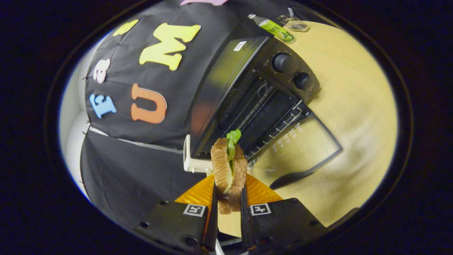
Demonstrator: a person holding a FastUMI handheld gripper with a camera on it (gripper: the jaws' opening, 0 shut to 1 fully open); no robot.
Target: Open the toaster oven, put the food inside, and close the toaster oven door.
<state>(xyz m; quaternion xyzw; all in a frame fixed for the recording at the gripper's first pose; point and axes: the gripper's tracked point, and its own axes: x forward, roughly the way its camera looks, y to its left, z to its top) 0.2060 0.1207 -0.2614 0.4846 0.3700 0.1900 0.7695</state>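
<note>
A sandwich [228,170] of brown bread with green lettuce stands on edge between the two fingers of my gripper [228,196], which is shut on it and holds it above an orange plate [260,193]. Just beyond the sandwich stands the black toaster oven [247,95], tilted in the view. Its glass door [300,148] hangs fully open, lying flat toward the table with its handle [292,179] nearest me. The wire rack [279,117] inside is bare. Two round knobs [285,63] sit on the oven's control panel.
The oven rests on a light wooden table [354,106]. A green bottle [274,28] and a small metal object [293,23] lie on the table behind the oven. A white block [193,161] sits at the oven's near corner.
</note>
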